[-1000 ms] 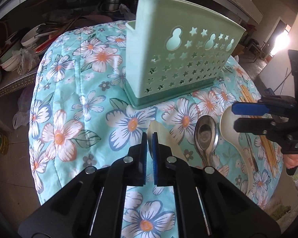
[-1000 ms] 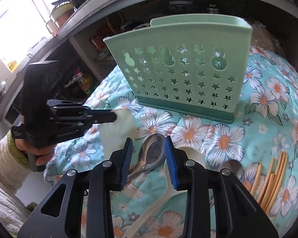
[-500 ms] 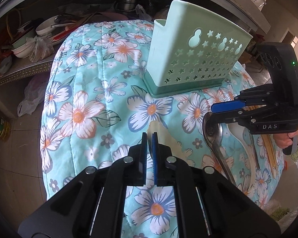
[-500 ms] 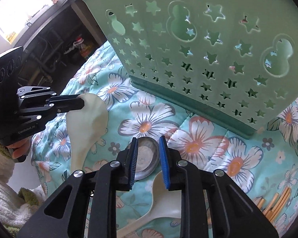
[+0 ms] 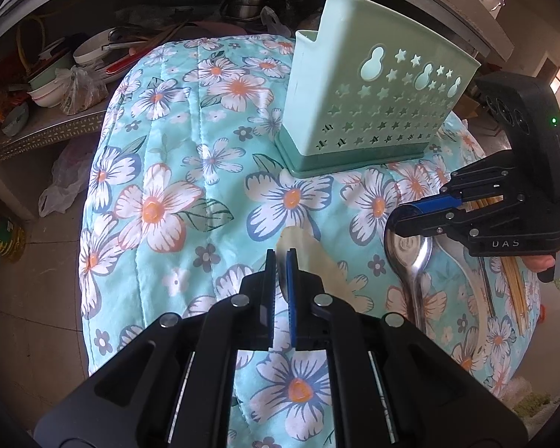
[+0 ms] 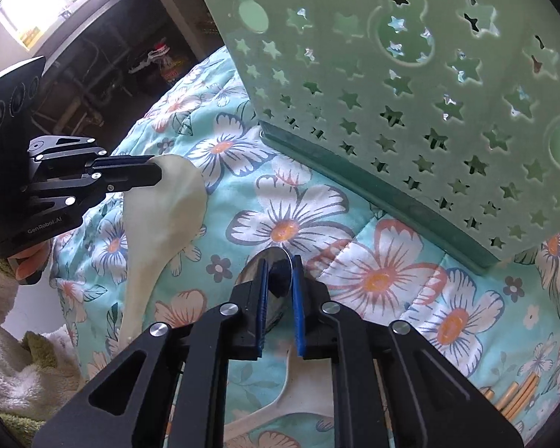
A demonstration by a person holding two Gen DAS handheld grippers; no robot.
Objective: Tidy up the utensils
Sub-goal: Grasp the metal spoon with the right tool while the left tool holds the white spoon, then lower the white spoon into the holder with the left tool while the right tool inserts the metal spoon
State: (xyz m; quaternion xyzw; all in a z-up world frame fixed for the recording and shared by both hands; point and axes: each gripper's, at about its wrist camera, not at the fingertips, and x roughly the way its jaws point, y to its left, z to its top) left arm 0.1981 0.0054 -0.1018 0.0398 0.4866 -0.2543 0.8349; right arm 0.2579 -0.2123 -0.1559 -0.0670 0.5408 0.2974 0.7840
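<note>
Quilt (image 5: 175, 171): teal, white and orange flowers, covers the rounded surface.
Shelf (image 5: 52, 130): left of quilt, crowded.
Bowls (image 5: 89, 46): stacked on shelf.
Bag (image 5: 80, 91): clear plastic, on shelf edge.
Second bag (image 5: 65, 183): on floor, below shelf.
Bottle (image 5: 2, 233): yellow, red label, on floor.
Pots (image 5: 246, 0): metal, behind quilt.

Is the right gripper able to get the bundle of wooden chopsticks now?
Probably not yet. The right gripper has just been closing on the shiny metal spoon, so its jaws are full; the wooden chopsticks lie uncovered beside it.
</note>
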